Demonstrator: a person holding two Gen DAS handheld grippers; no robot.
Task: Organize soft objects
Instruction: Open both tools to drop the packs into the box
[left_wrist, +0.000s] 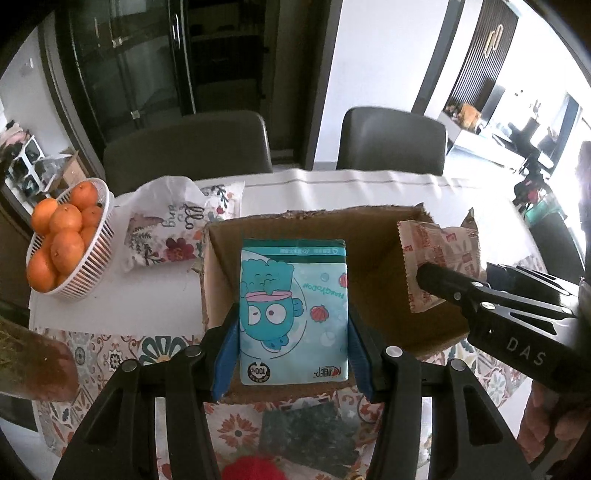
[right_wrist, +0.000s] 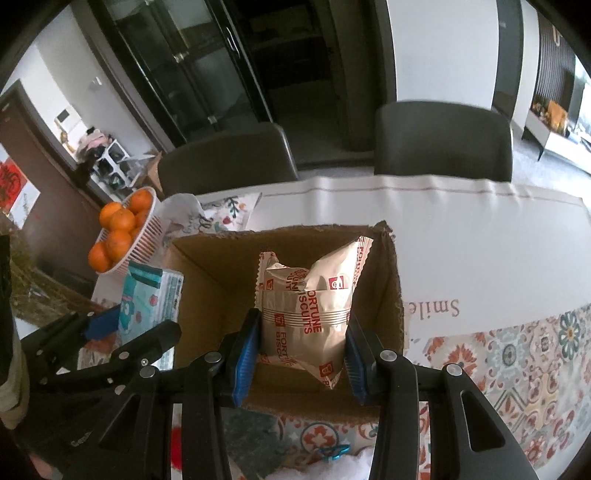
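Observation:
My left gripper (left_wrist: 293, 347) is shut on a teal tissue pack (left_wrist: 293, 314) with a cartoon fish, held over the open cardboard box (left_wrist: 369, 236). My right gripper (right_wrist: 301, 354) is shut on a beige Fortune Biscuits packet (right_wrist: 308, 306), held over the same box (right_wrist: 207, 266). In the left wrist view the packet (left_wrist: 439, 258) and right gripper show at the box's right side. In the right wrist view the tissue pack (right_wrist: 147, 299) and left gripper show at the box's left side.
A white basket of oranges (left_wrist: 62, 243) stands at the table's left. A floral pillow in a plastic bag (left_wrist: 173, 221) lies behind the box. Two grey chairs (left_wrist: 184, 147) stand at the far edge. A dark green cloth (left_wrist: 310, 435) and a red object (left_wrist: 251, 469) lie near me.

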